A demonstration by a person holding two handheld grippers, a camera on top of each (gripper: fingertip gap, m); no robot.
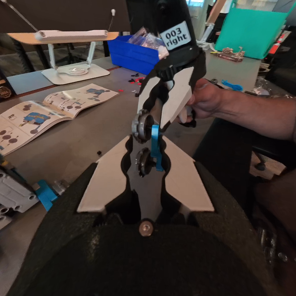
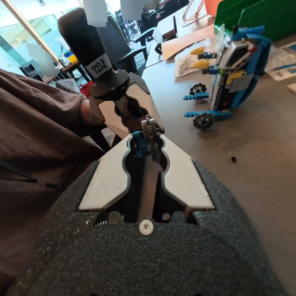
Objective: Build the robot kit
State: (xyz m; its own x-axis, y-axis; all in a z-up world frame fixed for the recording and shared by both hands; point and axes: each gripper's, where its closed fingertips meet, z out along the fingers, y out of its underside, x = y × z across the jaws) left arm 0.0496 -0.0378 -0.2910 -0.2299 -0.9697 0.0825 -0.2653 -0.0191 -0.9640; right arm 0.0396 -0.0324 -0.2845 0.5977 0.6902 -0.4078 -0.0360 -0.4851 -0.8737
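**Blue, grey and black at the fingertips**

The beam was bright blue, its toothed wheels grey with dark hubs. Both grippers' fingers were white over speckled black. At upper centre the bin was deep blue; a green board filled the upper right.

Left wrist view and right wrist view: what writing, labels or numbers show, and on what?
White label on right tool's black handle: readable print, not quoted.
White label on left tool's black handle: same.
Open booklet: print too small.
Dark box at left edge: blurred.
Blue wheel piece both tools grip: no writing.
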